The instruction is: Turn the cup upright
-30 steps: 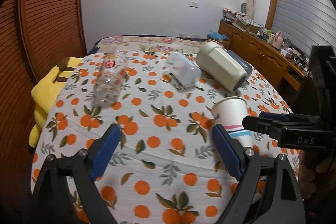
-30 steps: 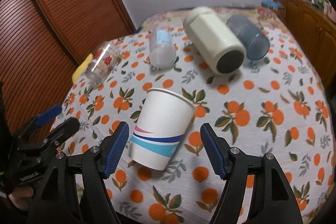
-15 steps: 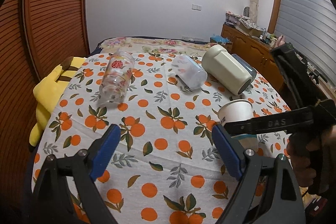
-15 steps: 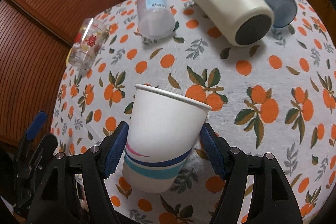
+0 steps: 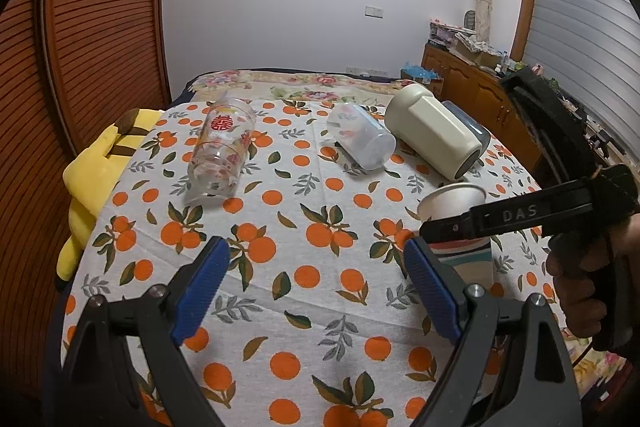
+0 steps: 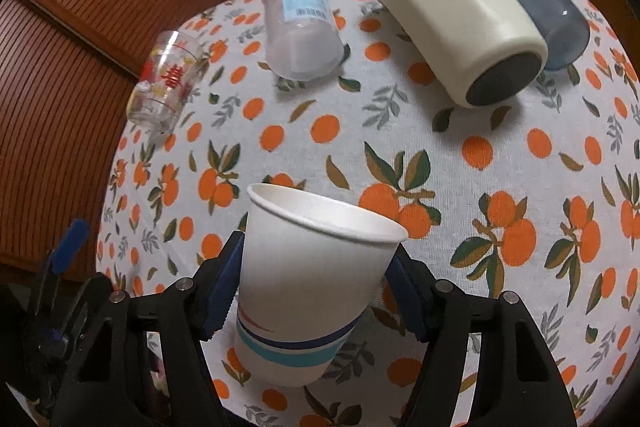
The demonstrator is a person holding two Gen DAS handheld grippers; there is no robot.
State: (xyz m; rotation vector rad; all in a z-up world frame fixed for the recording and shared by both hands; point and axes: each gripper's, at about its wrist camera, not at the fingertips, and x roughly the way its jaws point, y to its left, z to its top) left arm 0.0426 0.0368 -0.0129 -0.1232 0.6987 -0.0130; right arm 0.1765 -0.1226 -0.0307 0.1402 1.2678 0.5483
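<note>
The white paper cup wears a thin red line, a navy band and a turquoise band near its base. The white tablecloth under it is printed all over with orange fruit, plain orange dots and green, brown and grey leaves. The clear drinking glass carries a red character with small red and yellow motifs. The frosted translucent plastic cup bears a pale blue label (barcode in black). The cream jug has a dark grey end, and the tumbler beside it is smoky blue-grey. The soft toy at the table's left edge is yellow with brown stripes. Both black grippers have blue pads.
</note>
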